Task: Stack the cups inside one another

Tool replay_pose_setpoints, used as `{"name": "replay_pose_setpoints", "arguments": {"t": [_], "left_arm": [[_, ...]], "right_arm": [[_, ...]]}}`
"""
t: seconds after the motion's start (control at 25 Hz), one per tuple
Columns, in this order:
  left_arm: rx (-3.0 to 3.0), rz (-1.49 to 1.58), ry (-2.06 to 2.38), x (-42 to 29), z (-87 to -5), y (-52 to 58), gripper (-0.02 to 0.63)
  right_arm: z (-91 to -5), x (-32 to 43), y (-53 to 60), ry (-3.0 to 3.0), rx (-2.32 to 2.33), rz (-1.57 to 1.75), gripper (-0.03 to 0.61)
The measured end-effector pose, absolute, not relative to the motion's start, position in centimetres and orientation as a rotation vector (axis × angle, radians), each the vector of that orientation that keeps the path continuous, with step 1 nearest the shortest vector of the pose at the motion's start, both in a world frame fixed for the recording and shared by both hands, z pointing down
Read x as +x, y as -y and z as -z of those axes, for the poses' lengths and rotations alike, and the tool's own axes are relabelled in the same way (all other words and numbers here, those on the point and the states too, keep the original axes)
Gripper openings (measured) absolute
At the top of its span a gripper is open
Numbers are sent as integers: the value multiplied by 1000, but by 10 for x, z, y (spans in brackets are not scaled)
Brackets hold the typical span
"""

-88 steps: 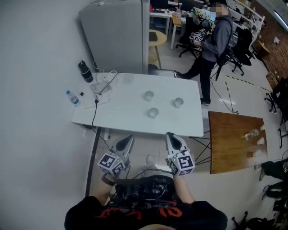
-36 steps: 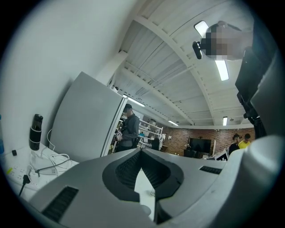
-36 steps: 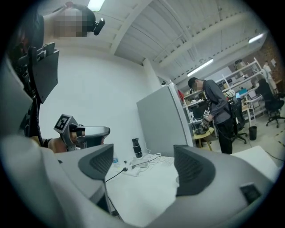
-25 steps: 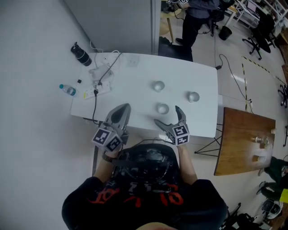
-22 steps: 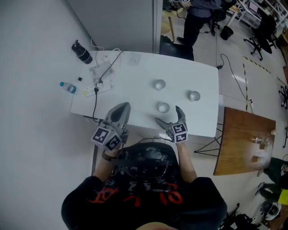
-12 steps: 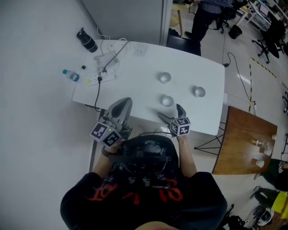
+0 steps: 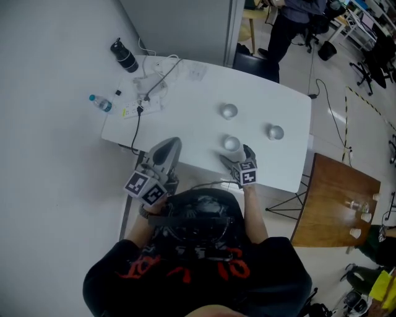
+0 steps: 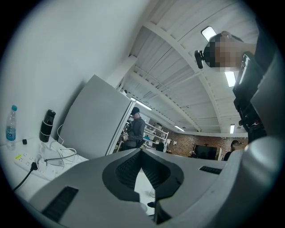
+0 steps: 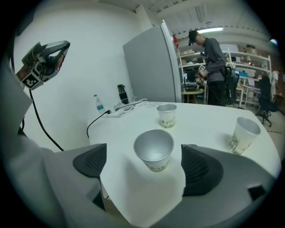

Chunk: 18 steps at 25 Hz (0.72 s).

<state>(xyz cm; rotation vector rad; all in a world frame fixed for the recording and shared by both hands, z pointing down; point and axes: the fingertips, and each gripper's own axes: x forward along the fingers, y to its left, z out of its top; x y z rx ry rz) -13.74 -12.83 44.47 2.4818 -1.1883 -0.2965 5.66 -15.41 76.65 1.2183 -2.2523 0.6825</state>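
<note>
Three paper cups stand upright and apart on the white table (image 7: 185, 124). The near cup (image 7: 232, 143) (image 9: 153, 149) sits by the front edge. A second cup (image 7: 229, 111) (image 9: 167, 115) is behind it, and a third cup (image 7: 275, 132) (image 9: 240, 133) is to the right. My right gripper (image 7: 237, 155) (image 9: 146, 165) straddles the near cup; its jaws are closing, with a gap still showing between each pad and the cup. My left gripper (image 7: 168, 148) (image 8: 141, 153) hovers shut and empty over the table's front left edge.
A power strip with cables (image 7: 141, 102), a black bottle (image 7: 124, 56) and a water bottle (image 7: 100, 103) lie at the table's left end. A grey cabinet (image 9: 151, 67) stands behind. A person (image 7: 297, 18) is beyond the table. A wooden table (image 7: 334, 198) stands to the right.
My right gripper has come down and forward, so the near cup now stands between its jaws. The left gripper has barely moved.
</note>
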Motion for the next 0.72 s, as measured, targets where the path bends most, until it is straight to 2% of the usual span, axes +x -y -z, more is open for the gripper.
{"name": "replay_pose_setpoints", "arguments": {"t": [0.12, 0.2, 0.44, 0.72], "left_arm": [[2484, 295, 1194, -137, -444, 128, 0], [2484, 294, 1197, -137, -444, 129, 0], [2485, 292, 1210, -137, -444, 131, 0], [2482, 283, 1237, -135, -444, 132, 0]], "right_arm": [[-769, 61, 159, 2238, 1213, -669, 510], [-773, 62, 162, 2223, 1190, -619, 454], [-779, 64, 174, 2203, 1192, -594, 446], [-779, 65, 175, 2188, 1196, -621, 333]]}}
